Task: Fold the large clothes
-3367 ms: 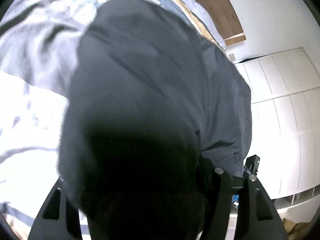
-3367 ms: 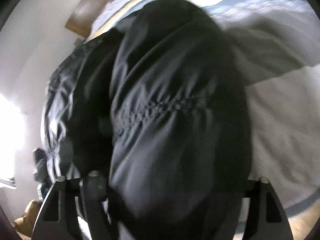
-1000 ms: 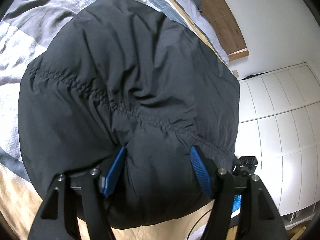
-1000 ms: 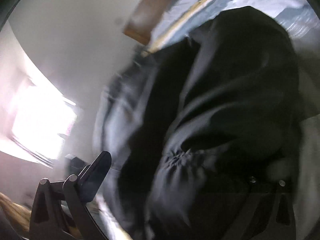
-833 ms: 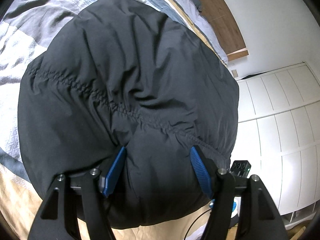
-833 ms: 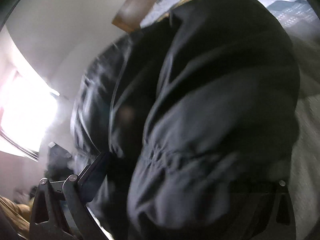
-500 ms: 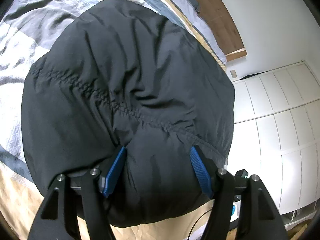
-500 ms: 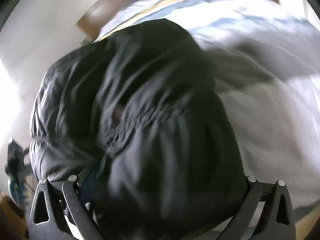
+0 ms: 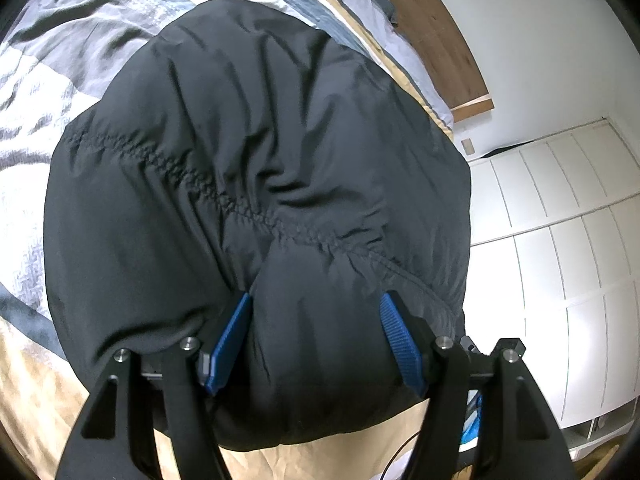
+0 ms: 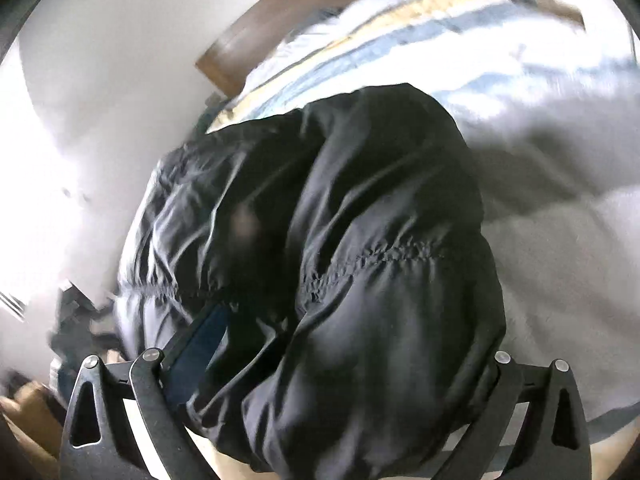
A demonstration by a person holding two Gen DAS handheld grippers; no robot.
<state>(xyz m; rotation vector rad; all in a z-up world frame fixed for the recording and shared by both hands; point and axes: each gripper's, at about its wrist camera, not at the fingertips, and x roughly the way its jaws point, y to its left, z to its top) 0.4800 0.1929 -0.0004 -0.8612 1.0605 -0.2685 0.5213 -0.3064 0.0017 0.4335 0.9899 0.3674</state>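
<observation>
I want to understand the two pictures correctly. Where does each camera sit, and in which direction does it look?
Left wrist: sits on the left gripper, looks down along its blue pads at the black jacket on the bed; wardrobe at right.
Right wrist: sits on the right gripper, looks down at the jacket; blurred; black finger frames show.
Shared: jacket, bed, wooden headboard.

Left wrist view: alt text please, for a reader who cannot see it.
A puffy black jacket bulges between the blue pads of the left gripper, which squeeze its near edge. It lies on a bed with a grey and tan cover; white cupboards stand at right.
</observation>
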